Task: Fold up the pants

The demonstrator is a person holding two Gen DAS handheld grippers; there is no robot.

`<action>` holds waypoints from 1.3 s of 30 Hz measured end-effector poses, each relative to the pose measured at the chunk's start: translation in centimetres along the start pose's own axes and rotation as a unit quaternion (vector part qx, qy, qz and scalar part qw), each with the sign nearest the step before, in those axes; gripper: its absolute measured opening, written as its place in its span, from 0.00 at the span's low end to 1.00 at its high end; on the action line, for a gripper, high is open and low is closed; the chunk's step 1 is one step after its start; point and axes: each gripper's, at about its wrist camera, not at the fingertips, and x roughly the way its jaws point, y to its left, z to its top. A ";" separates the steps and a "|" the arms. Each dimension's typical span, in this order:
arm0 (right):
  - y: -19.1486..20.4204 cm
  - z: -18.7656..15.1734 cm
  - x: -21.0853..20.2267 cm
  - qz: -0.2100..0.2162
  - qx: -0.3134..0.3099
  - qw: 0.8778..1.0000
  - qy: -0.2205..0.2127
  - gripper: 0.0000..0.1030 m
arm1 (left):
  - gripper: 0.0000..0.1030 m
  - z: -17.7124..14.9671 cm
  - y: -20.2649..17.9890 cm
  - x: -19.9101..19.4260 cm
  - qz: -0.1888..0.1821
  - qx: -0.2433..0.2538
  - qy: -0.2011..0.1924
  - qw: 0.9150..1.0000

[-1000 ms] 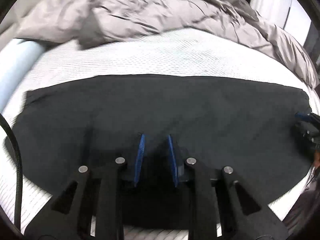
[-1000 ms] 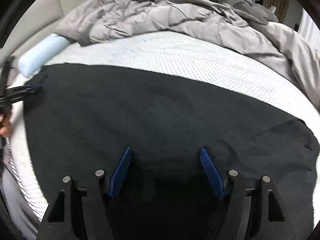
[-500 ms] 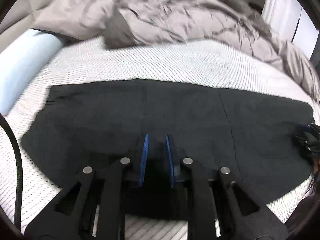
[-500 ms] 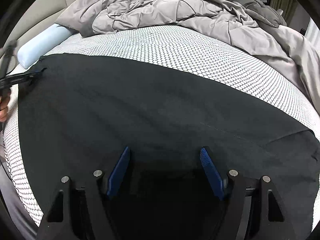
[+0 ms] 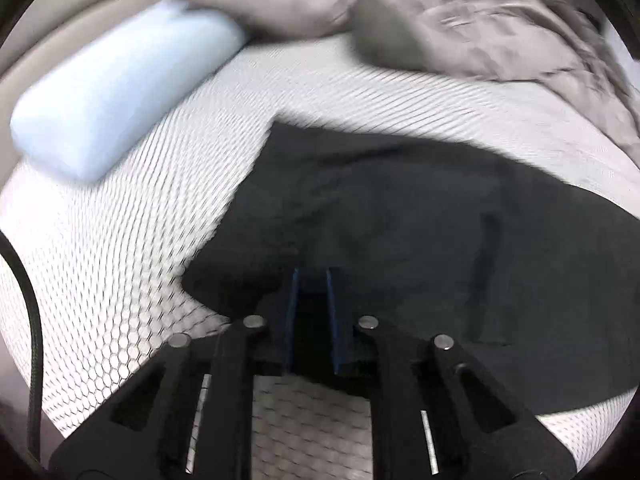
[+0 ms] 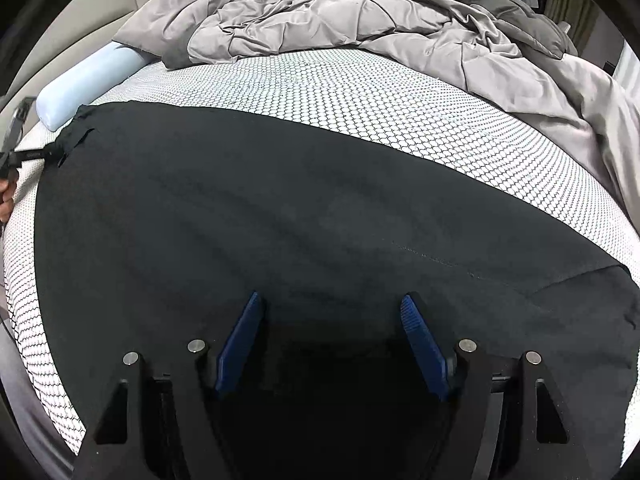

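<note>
The black pants [image 6: 280, 208] lie spread across the white patterned mattress [image 6: 360, 92]. My left gripper [image 5: 312, 280] is shut on the near left edge of the pants [image 5: 400, 220], its blue pads pinching dark cloth; it also shows in the right wrist view [image 6: 48, 154], gripping the pants' left corner. My right gripper [image 6: 332, 304] is open, its blue pads wide apart just over the pants near their near edge, holding nothing.
A pale blue bolster pillow [image 5: 112, 92] lies at the left, also in the right wrist view [image 6: 88, 80]. A crumpled grey duvet [image 6: 360, 16] covers the far and right side of the bed. A black cable [image 5: 32, 320] hangs at the left.
My left gripper has closed down onto the pants' left edge and swung left, bringing the pillow into view. The pants' left corner now looks pulled and bunched. The right gripper stays open.
</note>
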 end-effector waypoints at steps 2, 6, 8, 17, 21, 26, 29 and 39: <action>0.1 0.1 0.0 -0.001 0.000 1.000 0.001 0.71 | 0.11 0.4 -1.6 -0.7 -0.045 0.020 -0.009 0.999; 0.2 0.2 0.1 -0.004 -0.004 1.000 0.001 0.72 | 0.12 2.4 -2.1 3.9 -0.002 0.031 0.032 0.999; 0.0 0.1 0.0 0.000 -0.002 1.000 0.001 0.72 | 0.13 3.2 0.2 6.0 0.018 -0.012 0.031 0.999; -0.8 -0.2 -0.6 -0.001 0.007 1.000 0.002 0.72 | 0.13 3.0 -3.9 1.9 -0.023 0.002 0.042 0.999; 0.0 -0.4 -2.3 0.041 0.009 0.999 -0.012 0.72 | 0.31 0.4 -10.9 -3.0 -0.095 0.039 0.007 0.995; 1.3 -2.0 -1.6 0.027 -0.033 0.999 0.009 0.72 | 0.63 -3.4 -20.7 -6.7 -0.187 0.076 -0.022 0.979; 0.3 -3.4 -2.4 0.027 -0.039 0.999 0.003 0.73 | 0.70 -5.4 -27.4 -7.4 -0.214 0.106 -0.023 0.971; -8.6 -12.0 -7.9 -0.025 0.029 0.999 -0.028 0.76 | 0.81 -14.1 -42.0 -8.8 -0.219 0.226 -0.043 0.948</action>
